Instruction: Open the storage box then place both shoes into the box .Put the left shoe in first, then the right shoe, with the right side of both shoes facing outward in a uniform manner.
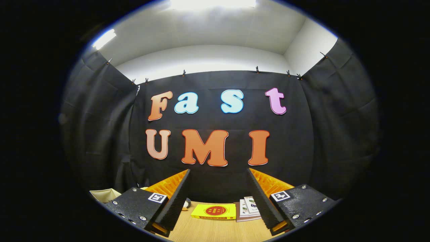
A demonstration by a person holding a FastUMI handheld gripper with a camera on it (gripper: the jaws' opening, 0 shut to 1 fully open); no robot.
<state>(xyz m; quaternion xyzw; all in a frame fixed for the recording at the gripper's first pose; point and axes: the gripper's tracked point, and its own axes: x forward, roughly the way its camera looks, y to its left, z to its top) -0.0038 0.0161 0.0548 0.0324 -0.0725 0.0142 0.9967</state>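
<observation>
Storage box and shoes: we can't make them out from this angle, so we can't say where they sit. What we do have is the gripper (218, 198), held high and looking level at the booth wall, its two fingers (178, 198) spread wide apart w/ nothing between them. Low down, between the fingers and just beyond them, we see a strip of wooden table (215, 230). On it lies a flat yellow box (214, 211) w/ a red round mark on its top, roughly centred in the gap. Just beside it, toward the right finger, sits a small stack of booklets (249, 208), partly hidden by that finger; we can't tell if box and stack touch. Near the left finger's inner edge we spot a small dark & pale object (186, 203), too hidden to identify. Further left, past the gripper body, a pale beige container corner (104, 194) pokes up. Behind it all hangs the black cloth wall (221, 181), w/ white ceiling and a bright lamp (211, 4) above.
</observation>
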